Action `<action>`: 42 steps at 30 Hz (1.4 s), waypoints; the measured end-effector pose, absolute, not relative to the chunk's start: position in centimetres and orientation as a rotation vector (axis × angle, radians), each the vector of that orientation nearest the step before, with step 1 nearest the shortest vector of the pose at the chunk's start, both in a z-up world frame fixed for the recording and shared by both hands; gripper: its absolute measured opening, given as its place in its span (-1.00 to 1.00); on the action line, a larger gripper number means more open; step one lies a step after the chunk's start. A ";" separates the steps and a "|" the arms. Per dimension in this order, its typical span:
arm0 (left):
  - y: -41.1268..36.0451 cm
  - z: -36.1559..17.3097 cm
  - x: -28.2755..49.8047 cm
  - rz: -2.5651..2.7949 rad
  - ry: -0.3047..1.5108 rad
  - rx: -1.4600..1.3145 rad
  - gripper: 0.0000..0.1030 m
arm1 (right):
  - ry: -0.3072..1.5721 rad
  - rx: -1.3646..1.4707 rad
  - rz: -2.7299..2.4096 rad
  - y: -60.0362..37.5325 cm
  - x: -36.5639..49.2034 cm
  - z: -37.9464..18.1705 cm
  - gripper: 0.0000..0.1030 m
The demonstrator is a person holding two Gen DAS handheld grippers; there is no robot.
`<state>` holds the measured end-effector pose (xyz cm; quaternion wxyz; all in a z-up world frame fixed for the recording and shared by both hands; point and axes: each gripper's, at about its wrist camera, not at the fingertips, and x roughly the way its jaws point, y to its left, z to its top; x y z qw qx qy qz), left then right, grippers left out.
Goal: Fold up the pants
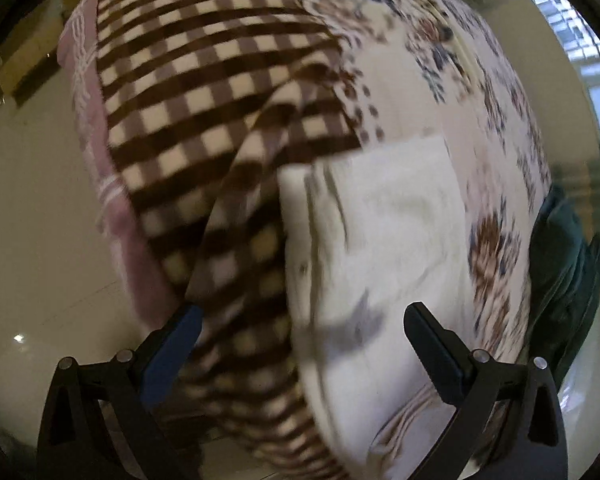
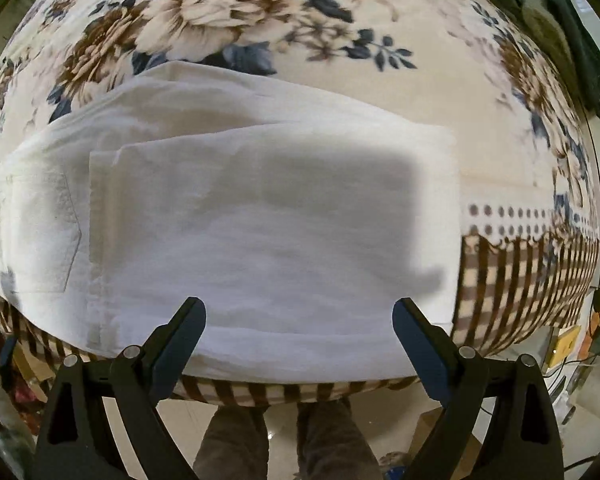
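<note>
The white pants (image 2: 260, 216) lie folded into a wide rectangle on the floral bedspread (image 2: 236, 20), with a back pocket at the left end. My right gripper (image 2: 299, 312) is open and empty, hovering over the pants' near edge. In the blurred left wrist view the pants (image 1: 380, 240) lie to the right of a brown checked blanket (image 1: 204, 120). My left gripper (image 1: 302, 320) is open and empty above the seam between blanket and pants.
The bedspread's checked border (image 2: 512, 280) hangs over the bed's edge. A person's legs (image 2: 288, 436) stand on the shiny floor below. Dark green cloth (image 1: 564, 280) lies at the bed's far side. Clutter and cables (image 2: 580, 344) sit at the right.
</note>
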<state>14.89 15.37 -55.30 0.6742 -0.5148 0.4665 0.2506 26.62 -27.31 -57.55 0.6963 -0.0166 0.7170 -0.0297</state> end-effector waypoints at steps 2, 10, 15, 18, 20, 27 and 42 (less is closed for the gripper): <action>16.1 -55.5 15.4 0.550 1.019 -1.170 0.91 | 1.610 -0.038 -0.069 -26.7 26.8 -57.8 0.87; 18.3 -57.6 16.8 0.503 0.955 -1.166 0.72 | 1.640 -0.019 -0.060 -24.8 27.0 -58.3 0.87; 18.8 -56.9 16.6 0.499 0.894 -1.155 -0.48 | 1.649 -0.016 -0.064 -24.4 26.8 -58.7 0.87; 17.5 -54.3 16.5 0.476 0.847 -1.086 -0.52 | 1.656 -0.013 -0.067 -24.9 26.8 -59.4 0.87; 16.9 -53.2 16.8 0.444 0.826 -1.060 -0.52 | 1.665 0.000 -0.071 -25.0 26.6 -59.8 0.87; 19.2 -58.7 18.5 0.450 0.907 -1.196 -0.28 | 1.656 0.015 -0.059 -25.7 26.7 -59.6 0.87; 6.8 -41.3 20.0 0.105 0.678 -0.857 -0.61 | 1.580 0.172 -0.138 -35.9 25.5 -57.2 0.87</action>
